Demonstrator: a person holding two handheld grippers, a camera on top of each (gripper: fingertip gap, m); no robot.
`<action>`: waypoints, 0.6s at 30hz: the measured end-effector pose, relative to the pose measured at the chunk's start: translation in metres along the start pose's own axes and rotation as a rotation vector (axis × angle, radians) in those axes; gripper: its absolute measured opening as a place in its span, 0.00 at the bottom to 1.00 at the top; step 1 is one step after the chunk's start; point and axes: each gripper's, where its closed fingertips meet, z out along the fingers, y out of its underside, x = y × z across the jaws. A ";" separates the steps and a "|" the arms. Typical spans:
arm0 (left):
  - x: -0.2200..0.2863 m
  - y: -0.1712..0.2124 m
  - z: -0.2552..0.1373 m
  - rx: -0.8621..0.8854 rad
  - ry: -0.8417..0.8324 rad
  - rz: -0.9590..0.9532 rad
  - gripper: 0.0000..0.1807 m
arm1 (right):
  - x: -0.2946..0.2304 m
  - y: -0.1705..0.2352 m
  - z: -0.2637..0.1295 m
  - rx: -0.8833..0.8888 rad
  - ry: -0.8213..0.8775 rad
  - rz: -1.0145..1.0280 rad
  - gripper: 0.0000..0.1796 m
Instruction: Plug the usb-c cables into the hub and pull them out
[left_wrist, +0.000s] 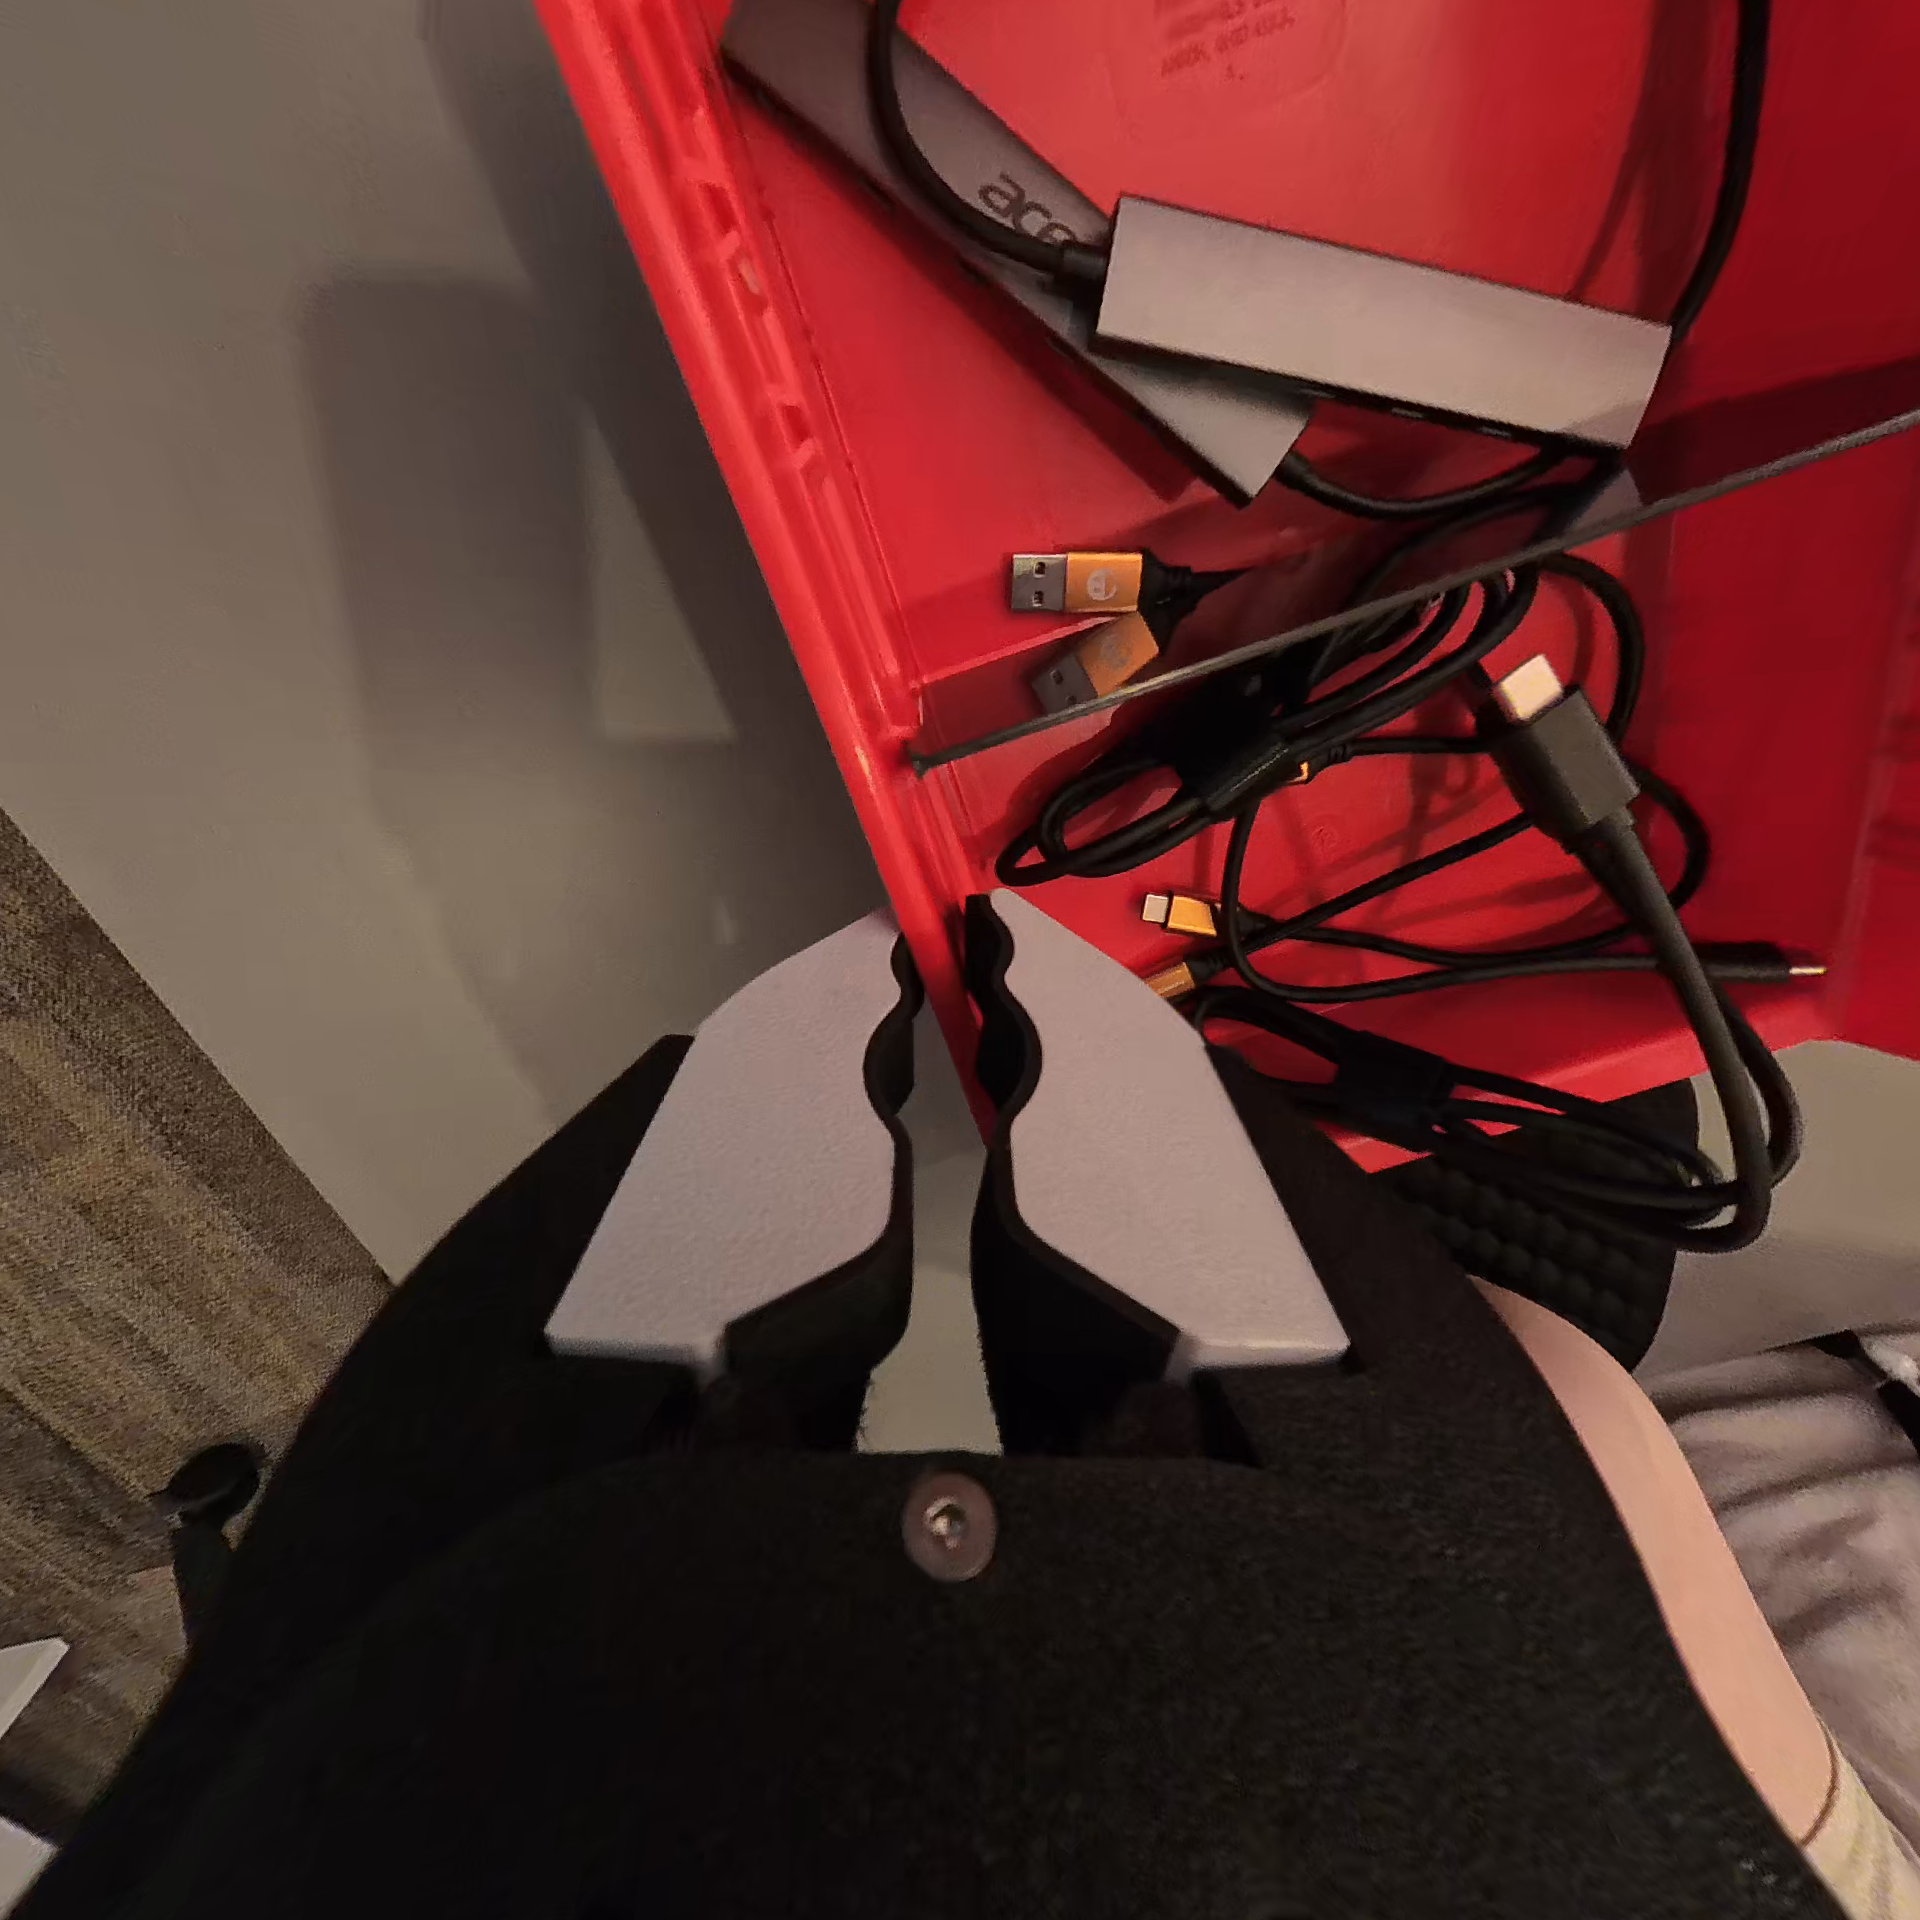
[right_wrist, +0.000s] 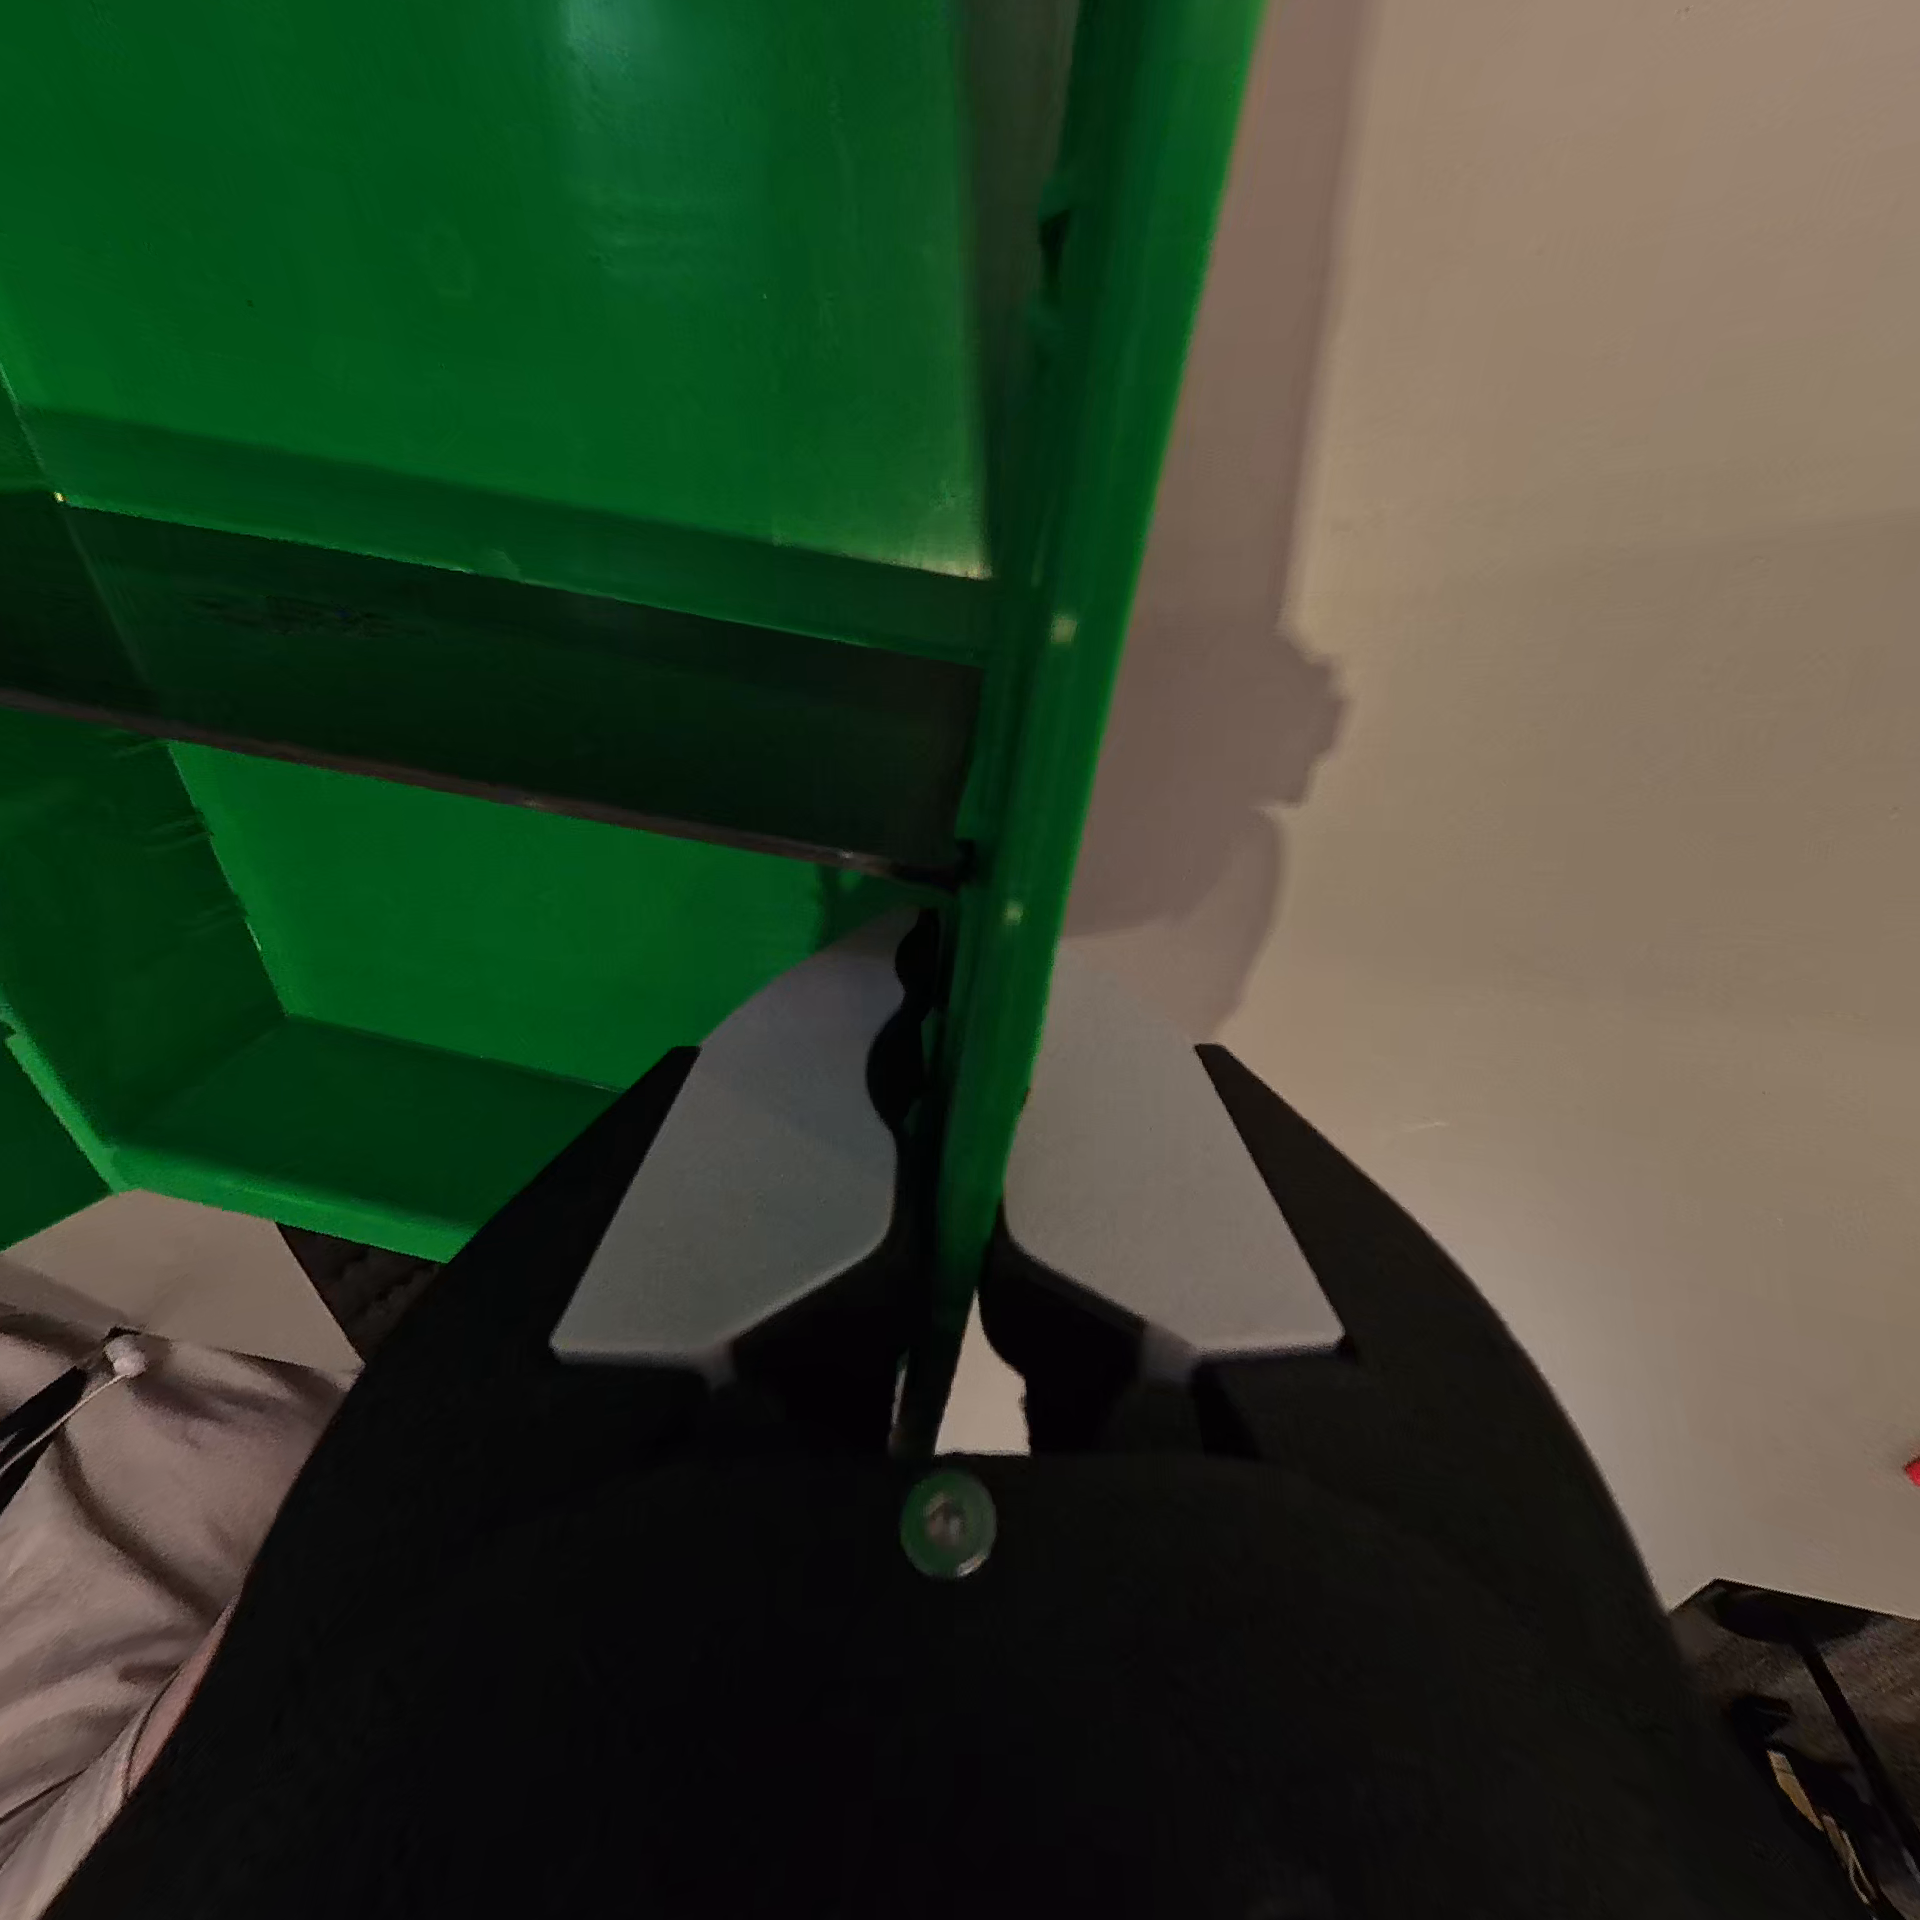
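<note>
Pale counter (left_wrist: 312, 520) below; my left gripper (left_wrist: 940, 956) jaws clamp red bin (left_wrist: 831, 499) wall, right gripper (right_wrist: 971, 987) jaws clamp green bin (right_wrist: 1122, 416) wall. Setup step; next, free jaws, reach hub (left_wrist: 1371, 322) and usb-c cables (left_wrist: 1558, 748).

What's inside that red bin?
The red bin holds two grey hubs, one lying partly over the other, and a tangle of black cables with orange-collared plugs. A thin divider crosses it. The cables hide part of the floor.

Two bins: one red (left_wrist: 1039, 499), one green (right_wrist: 520, 312). Two grey hubs (left_wrist: 1382, 312) in the red one. Two orange USB-A plugs (left_wrist: 1081, 584). One grey USB-C plug (left_wrist: 1558, 743). Two grippers (left_wrist: 945, 966).
</note>
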 end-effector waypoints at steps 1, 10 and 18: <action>0.000 -0.001 0.000 0.002 0.000 -0.004 0.03 | 0.001 -0.002 0.000 0.012 0.003 0.001 0.03; 0.000 -0.004 0.000 0.005 -0.003 -0.040 0.03 | 0.005 -0.014 -0.001 0.057 0.012 -0.054 0.03; 0.000 -0.004 0.000 0.006 0.001 -0.052 0.03 | 0.007 -0.019 -0.001 0.060 0.020 -0.075 0.04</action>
